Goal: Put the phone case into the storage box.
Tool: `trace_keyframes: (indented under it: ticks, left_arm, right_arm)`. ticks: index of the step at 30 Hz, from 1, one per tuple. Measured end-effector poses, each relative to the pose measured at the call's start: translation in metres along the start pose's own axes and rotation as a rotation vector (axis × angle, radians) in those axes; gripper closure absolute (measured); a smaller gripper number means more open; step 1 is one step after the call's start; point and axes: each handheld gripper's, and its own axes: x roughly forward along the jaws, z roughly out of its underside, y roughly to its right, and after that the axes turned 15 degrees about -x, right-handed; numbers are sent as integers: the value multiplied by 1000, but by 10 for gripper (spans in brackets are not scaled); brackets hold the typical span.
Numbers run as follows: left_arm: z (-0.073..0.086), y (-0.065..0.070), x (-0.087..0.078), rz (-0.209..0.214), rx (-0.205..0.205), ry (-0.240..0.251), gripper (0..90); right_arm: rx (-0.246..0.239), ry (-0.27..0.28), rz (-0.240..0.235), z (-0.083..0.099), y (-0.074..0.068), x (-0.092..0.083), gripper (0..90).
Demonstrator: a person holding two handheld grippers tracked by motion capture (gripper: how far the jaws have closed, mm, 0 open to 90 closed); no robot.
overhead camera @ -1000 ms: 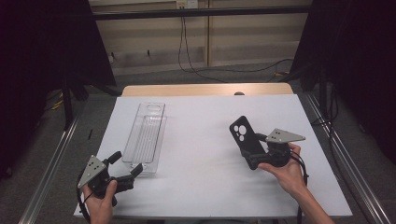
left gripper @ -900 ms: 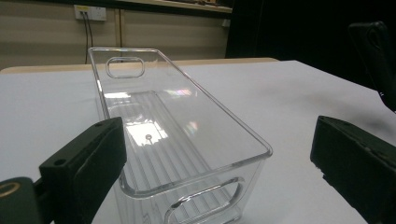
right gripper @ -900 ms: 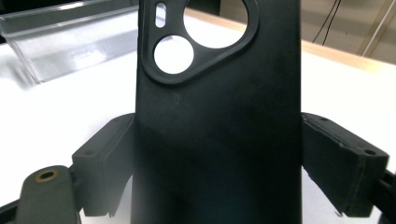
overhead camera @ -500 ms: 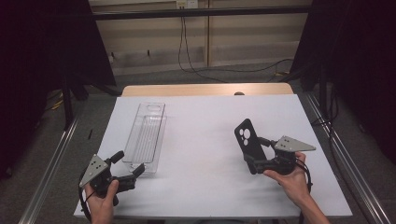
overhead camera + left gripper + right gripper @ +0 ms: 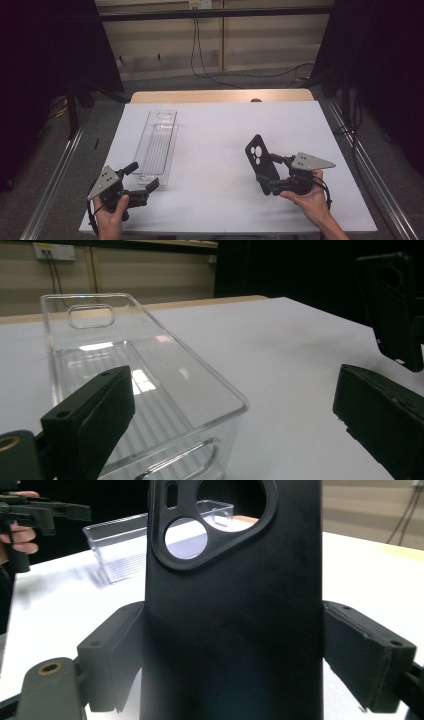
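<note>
A black phone case (image 5: pixel 259 159) with a camera cut-out stands upright on the right side of the white table (image 5: pixel 220 130). My right gripper (image 5: pixel 269 175) is shut on its lower part. In the right gripper view the case (image 5: pixel 230 580) fills the middle, and my right gripper (image 5: pixel 232 650) presses a pad against each of its long edges. A clear plastic tray (image 5: pixel 150 131) lies lengthwise on the left. My left gripper (image 5: pixel 143 176) stands open at the tray's near end with nothing between its pads. In the left gripper view my left gripper (image 5: pixel 235 415) frames the tray (image 5: pixel 150 365), with the case (image 5: pixel 395 305) far right.
The table's bare wooden far edge (image 5: pixel 220 96) shows beyond the white sheet. Metal rails (image 5: pixel 365 170) run along both sides of the table. Cables (image 5: pixel 200 55) hang against the back wall. A person's other hand with the left gripper (image 5: pixel 30 515) shows far left in the right gripper view.
The right hand has drifted a little to the right and toward the near edge, carrying the upright case with it. The left gripper and the tray have stayed put.
</note>
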Motion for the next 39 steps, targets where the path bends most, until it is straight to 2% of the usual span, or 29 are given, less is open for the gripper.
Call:
trace_keyframes:
  ticks: [2, 3, 6, 12, 17, 20, 30, 31, 32, 39]
  left_arm:
    - [0, 6, 3, 25, 19, -16, 33]
    - [0, 6, 3, 25, 19, -16, 33]
    - [-1, 12, 7, 52, 35, -35, 33]
    - [-2, 17, 13, 71, 33, -54, 33]
    - [-5, 24, 24, 109, 51, -88, 33]
    - [-5, 28, 30, 134, 44, -104, 33]
    - [-10, 42, 46, 219, 108, -148, 41]
    - [-10, 43, 47, 218, 129, -146, 41]
    - [-10, 45, 50, 229, 132, -140, 42]
    - [-12, 51, 60, 266, 130, -146, 51]
  right_arm:
    - [-8, -1, -9, 0, -3, 2, 146]
    - [-8, -1, -9, 0, -3, 2, 146]
    - [-13, 2, -39, -1, -8, 6, 146]
    - [-29, -2, -69, -2, -14, 12, 145]
    - [-45, 1, -90, -5, -18, 19, 145]
    - [-52, 1, -103, -5, -20, 22, 145]
    - [-60, 0, -133, -6, -24, 30, 144]
    - [-61, -1, -136, -6, -24, 30, 144]
    - [-60, -2, -137, -6, -24, 30, 144]
    - [-61, -1, -150, -5, -25, 32, 144]
